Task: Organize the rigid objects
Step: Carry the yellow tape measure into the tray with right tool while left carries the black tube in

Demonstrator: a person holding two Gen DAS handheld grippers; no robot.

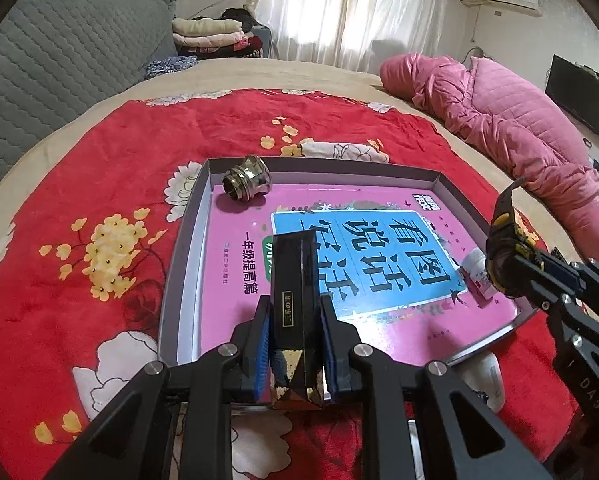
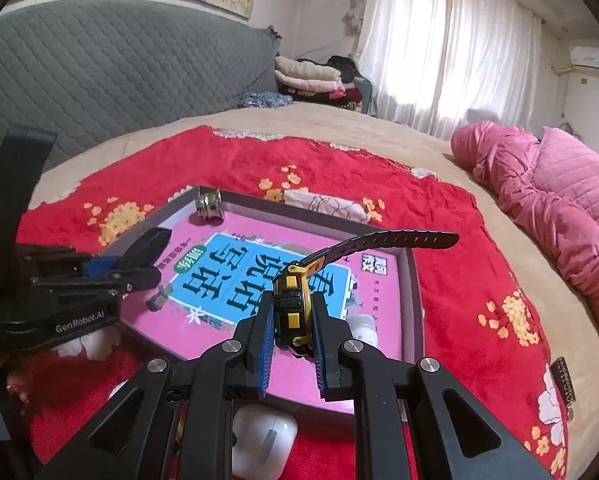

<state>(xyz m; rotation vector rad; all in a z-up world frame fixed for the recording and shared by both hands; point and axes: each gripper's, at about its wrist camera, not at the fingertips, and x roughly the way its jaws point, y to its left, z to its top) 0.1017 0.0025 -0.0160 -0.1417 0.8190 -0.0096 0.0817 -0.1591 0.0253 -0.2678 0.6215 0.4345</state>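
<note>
Shallow grey tray (image 1: 187,240) on a red flowered blanket (image 1: 79,200), used here as the landmark. Inside the tray, flat on its floor, a pink book with a blue title panel (image 1: 379,248).

In the far left corner of the tray, on the book: a shiny metal threaded fitting (image 1: 248,179), lying on its side. Near the right wall of the tray, on the book: a small white bottle with pink label (image 1: 477,270), on its side.

Left gripper (image 1: 293,320) above the near edge of the tray, jaws pinching a long black box with gold flecks (image 1: 293,276) by both long sides; far end of the box pointing over the book.

Right gripper (image 2: 293,320) over the near right part of the tray, jaws pressed on a black and yellow wristwatch (image 2: 293,300), held on its edge above the book; the strap (image 2: 391,240) sticking out free toward the far right corner of the tray.

Just outside the near wall of the tray, on the blanket: a white earbud case (image 2: 263,440).

Well beyond the right side of the tray: a pink quilted jacket (image 1: 519,120) on the bed. Far behind the tray: folded clothes (image 1: 215,34) and white curtains (image 1: 359,8).
</note>
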